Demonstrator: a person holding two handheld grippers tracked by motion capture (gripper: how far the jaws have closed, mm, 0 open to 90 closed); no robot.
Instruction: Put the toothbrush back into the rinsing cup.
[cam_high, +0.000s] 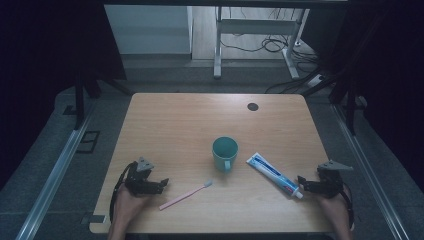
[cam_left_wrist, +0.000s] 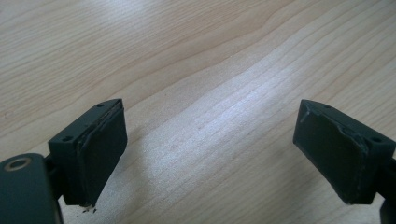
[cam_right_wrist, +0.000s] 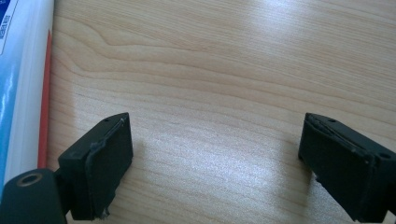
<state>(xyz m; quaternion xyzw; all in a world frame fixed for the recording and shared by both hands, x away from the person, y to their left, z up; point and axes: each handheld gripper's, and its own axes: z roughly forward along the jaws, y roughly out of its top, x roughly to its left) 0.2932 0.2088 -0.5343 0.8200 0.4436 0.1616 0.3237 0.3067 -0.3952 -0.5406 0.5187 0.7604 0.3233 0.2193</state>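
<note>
A teal mug (cam_high: 225, 152) stands upright near the middle of the wooden table (cam_high: 175, 120). To its right lies a white and blue toothpaste tube (cam_high: 274, 174), cap toward the front right. A pink toothbrush (cam_high: 185, 195) lies to the mug's front left. My left gripper (cam_high: 162, 184) rests low at the front left, just left of the toothbrush handle, its jaws wide apart over bare wood (cam_left_wrist: 215, 154). My right gripper (cam_high: 301, 182) sits at the front right, close to the tube's cap, open with nothing between its fingers (cam_right_wrist: 219, 163). The tube's edge (cam_right_wrist: 18, 84) runs along the left of the right gripper view.
A dark round cable hole (cam_high: 252, 106) sits near the table's far right edge. Beyond the table stand a desk frame (cam_high: 218, 45) and loose cables (cam_high: 270, 45) on the floor. Metal rails (cam_high: 55, 170) run along both sides of the table.
</note>
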